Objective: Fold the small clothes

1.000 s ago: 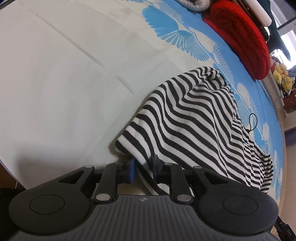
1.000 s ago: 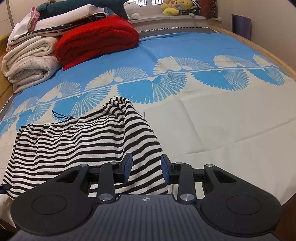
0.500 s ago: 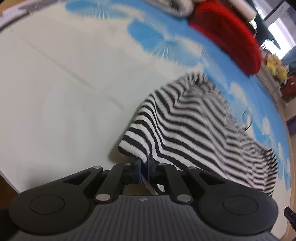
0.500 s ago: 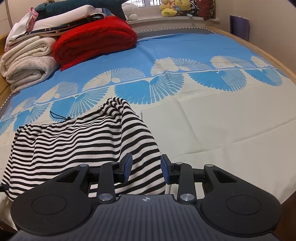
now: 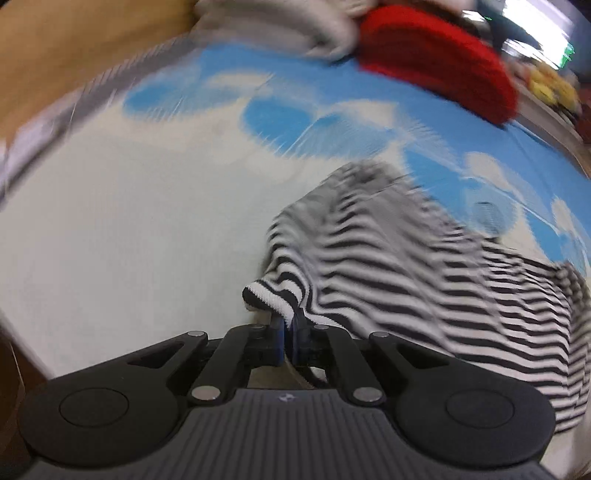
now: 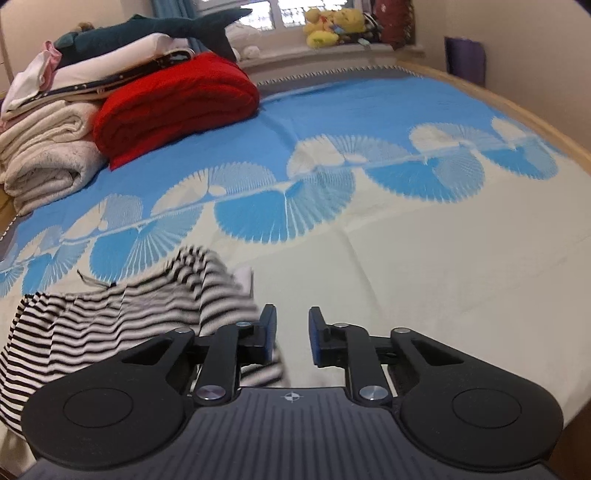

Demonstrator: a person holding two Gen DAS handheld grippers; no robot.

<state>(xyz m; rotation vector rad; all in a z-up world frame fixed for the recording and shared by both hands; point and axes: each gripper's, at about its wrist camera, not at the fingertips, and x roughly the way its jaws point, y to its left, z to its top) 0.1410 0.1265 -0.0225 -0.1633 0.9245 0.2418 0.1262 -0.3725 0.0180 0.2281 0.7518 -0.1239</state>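
The jaws of the left gripper (image 5: 289,330) are pressed together on the ribbed hem of the striped garment (image 5: 424,280), pinching a folded-over corner of black-and-white knit just past the blue pads; the cloth rises from that pinch and drapes away to the right across the bed (image 5: 110,236), blurred in the left wrist view. The jaws of the right gripper (image 6: 291,332) stand narrowly apart and have just been closing, with nothing between the pads: bare cream bedspread shows in the gap. In the right wrist view the striped garment (image 6: 110,321) lies to the left of those jaws, its near hem passing behind and under the left finger (image 6: 267,328), though whether it touches that finger cannot be told. The garment sits on the cream part of the bedspread near the bed's near edge, its far end reaching toward the band of blue fan shapes. Toward the bed's far left corner lie a folded red blanket (image 6: 173,107) and, beside it, a stack of rolled cream blankets (image 6: 48,155) with more folded things on top. Yellow plush toys (image 6: 328,26) sit on the window sill beyond the far edge.
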